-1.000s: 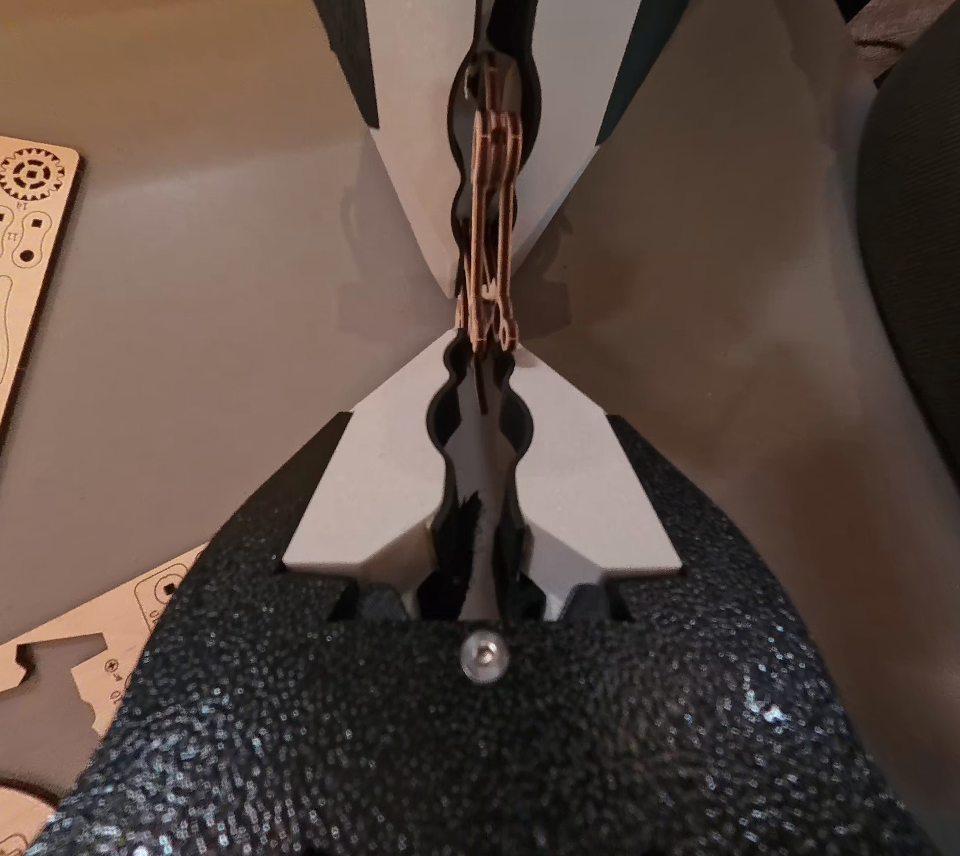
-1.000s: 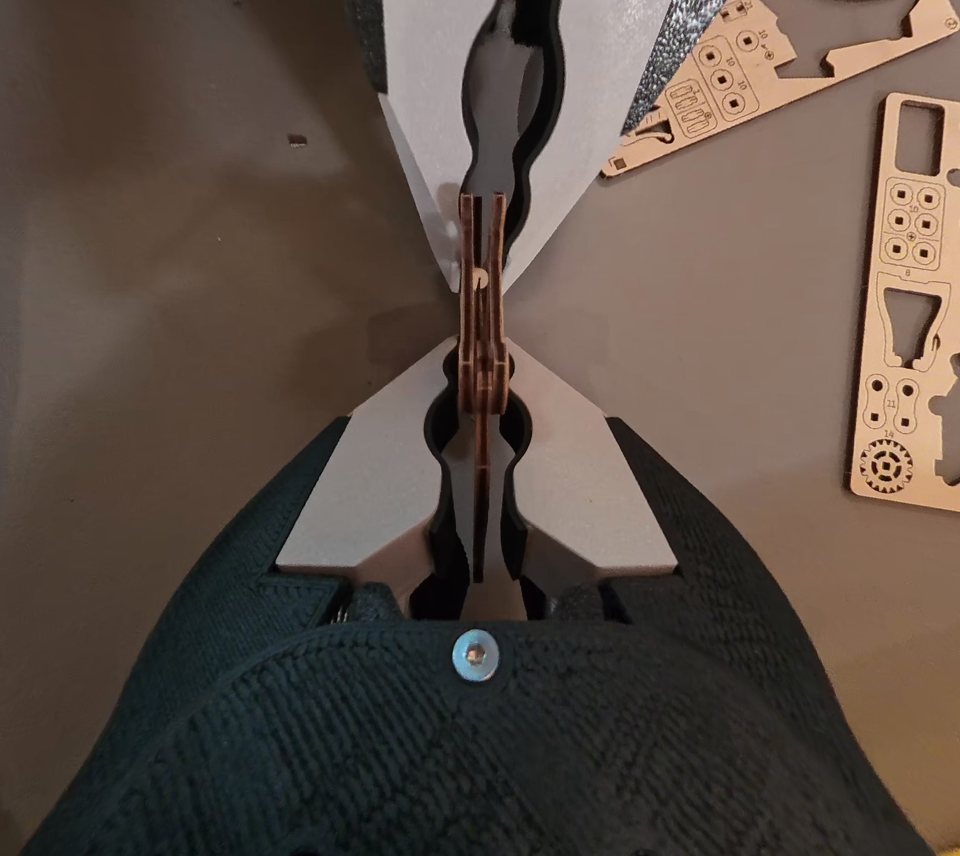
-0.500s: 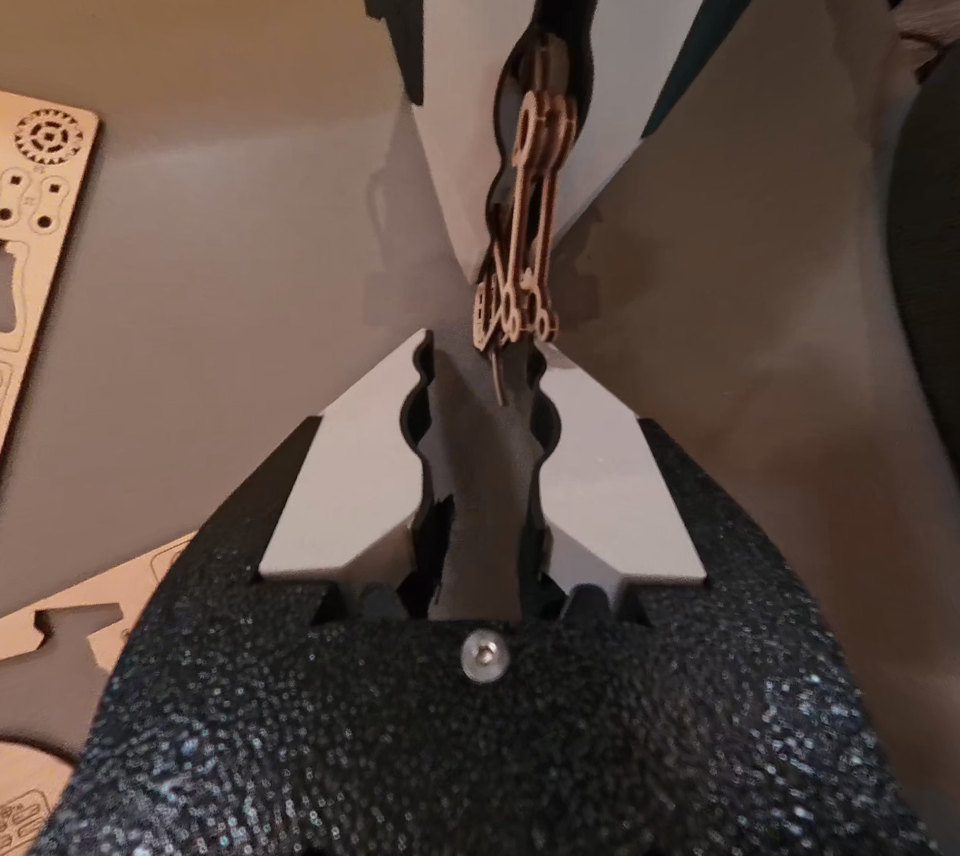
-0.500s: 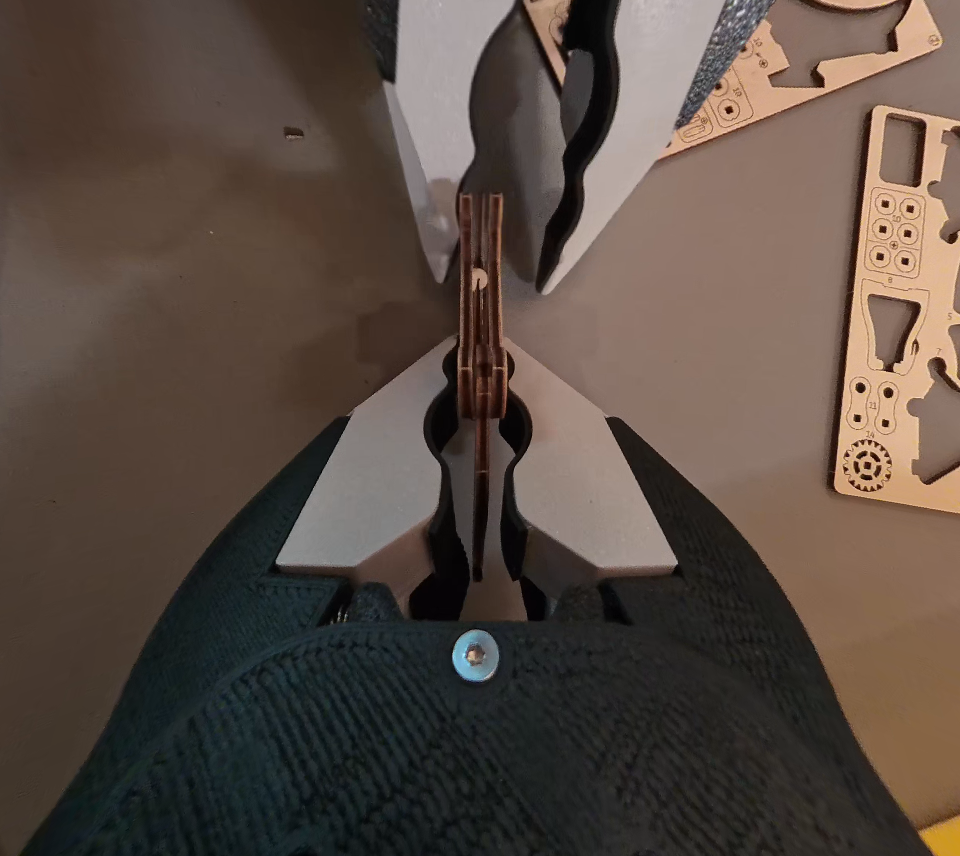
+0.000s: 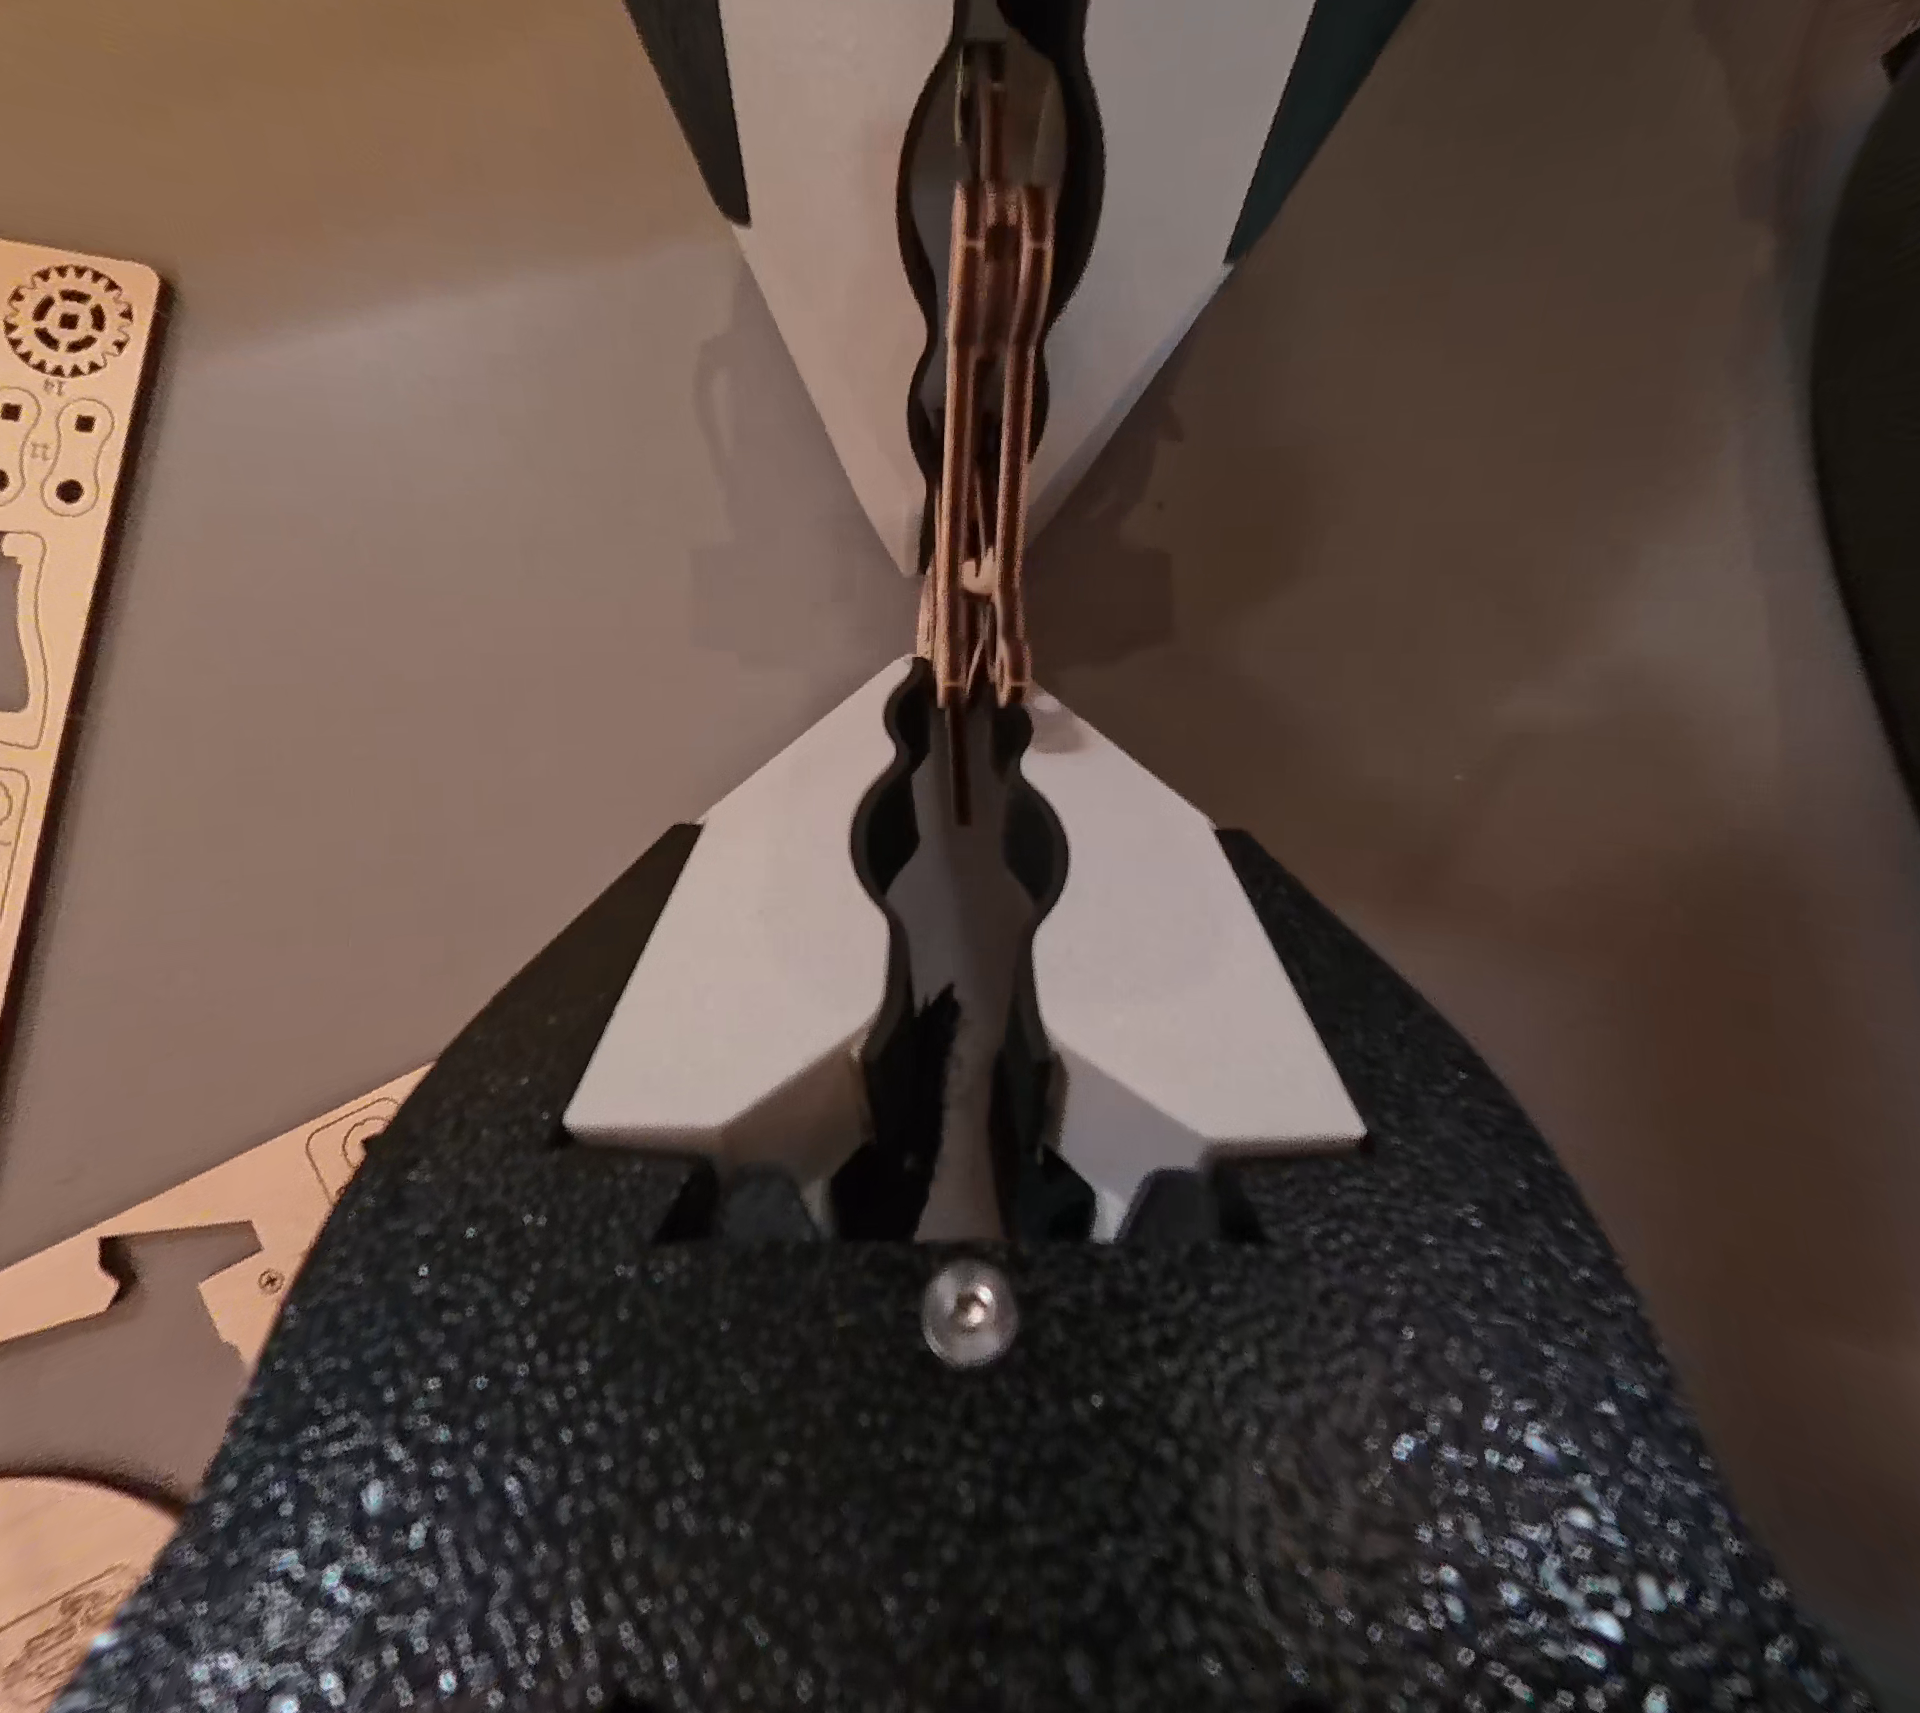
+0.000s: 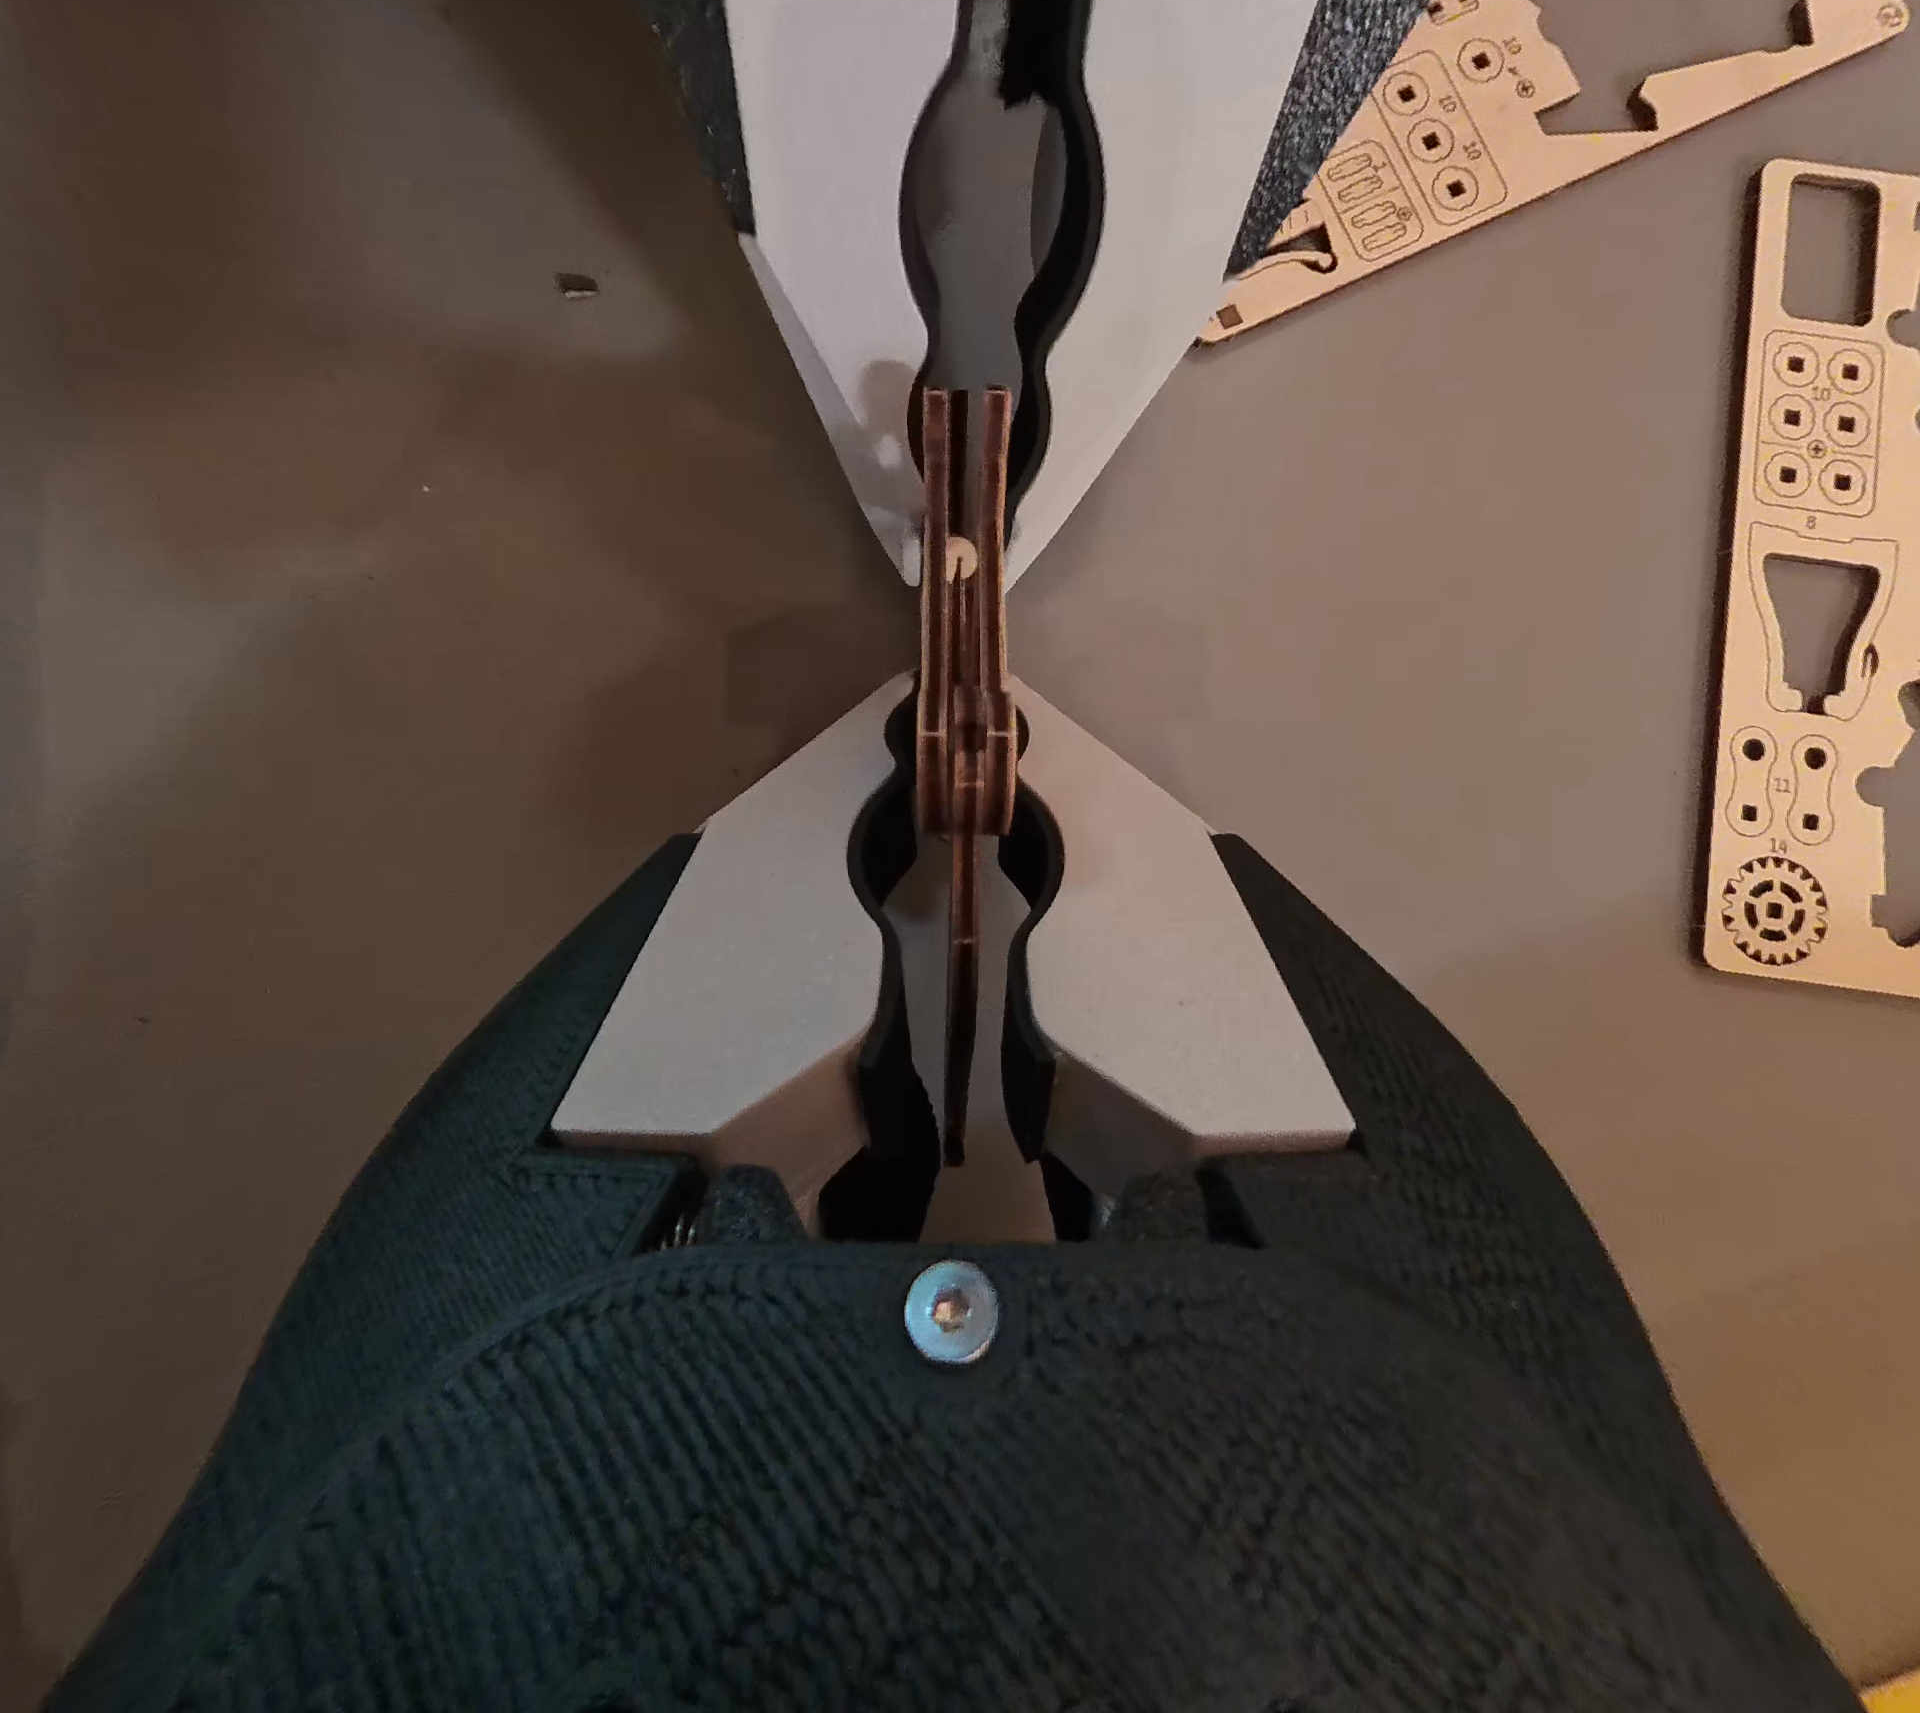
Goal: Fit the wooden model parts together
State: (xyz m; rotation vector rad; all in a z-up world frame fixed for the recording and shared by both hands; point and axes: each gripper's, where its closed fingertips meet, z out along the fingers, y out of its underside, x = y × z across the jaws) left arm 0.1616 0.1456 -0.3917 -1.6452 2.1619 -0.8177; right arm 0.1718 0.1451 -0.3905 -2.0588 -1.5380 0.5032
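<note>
A small wooden model (image 5: 992, 375) made of layered laser-cut plywood parts is held in the air between my two grippers, which face each other tip to tip. My right gripper (image 6: 966, 697), dark green, is shut on one end of the model (image 6: 966, 624). It shows at the top of the left wrist view (image 5: 977, 562). My left gripper (image 5: 971, 707), black and speckled, is shut on the other end. It shows at the top of the right wrist view (image 6: 966, 567). A thin wooden strip runs back between each gripper's pads.
Below is a grey table (image 6: 364, 624). Plywood part sheets with cut-outs lie on it: one with a gear (image 6: 1829, 583) and an angled one (image 6: 1558, 53), both also in the left wrist view (image 5: 62, 458) (image 5: 156, 1248). A small chip (image 6: 569, 283) lies on the table. A dark chair (image 5: 1870, 624) stands beyond the table edge. The grippers are tip to tip, or close to it.
Half a second ago my left gripper stood open around the model's end. It is now shut on it again, as it was one second ago. The right gripper kept its hold.
</note>
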